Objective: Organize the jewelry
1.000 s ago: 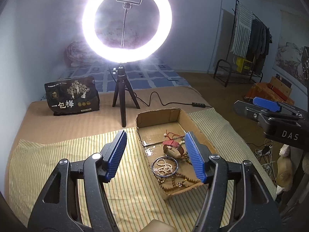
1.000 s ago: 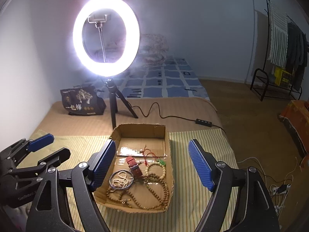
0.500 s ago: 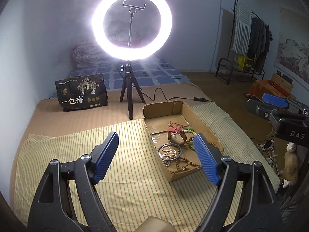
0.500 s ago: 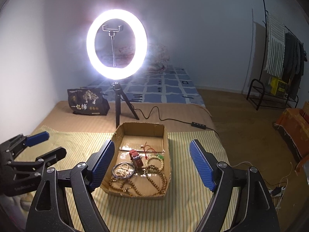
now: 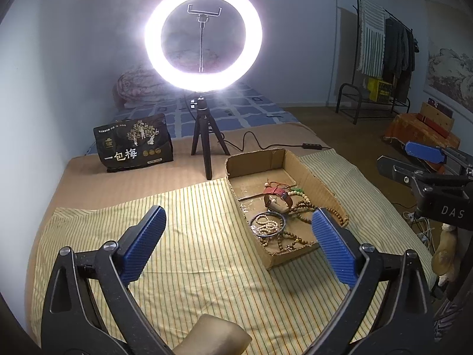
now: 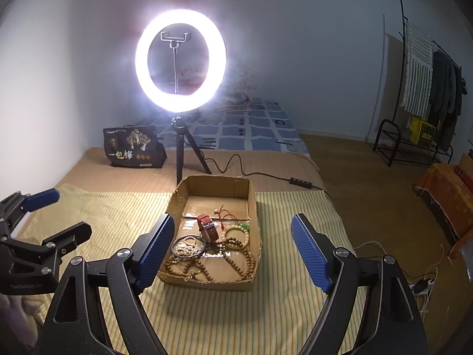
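Observation:
A shallow cardboard box lies on a striped yellow cloth. In it lie a red-strapped watch, a blue bangle around pale beads, brown bead strings and a green-beaded piece. My left gripper is open and empty, above the cloth left of the box. My right gripper is open and empty, hovering above the near end of the box. Each gripper shows at the edge of the other's view.
A lit ring light on a small tripod stands behind the box, its cable running right. A black printed bag sits at the back left. A clothes rack and orange-covered boxes stand on the right.
Both grippers have drawn back and up from the box, so it looks smaller and farther. The left gripper has shifted left of the box. The jewelry has not moved.

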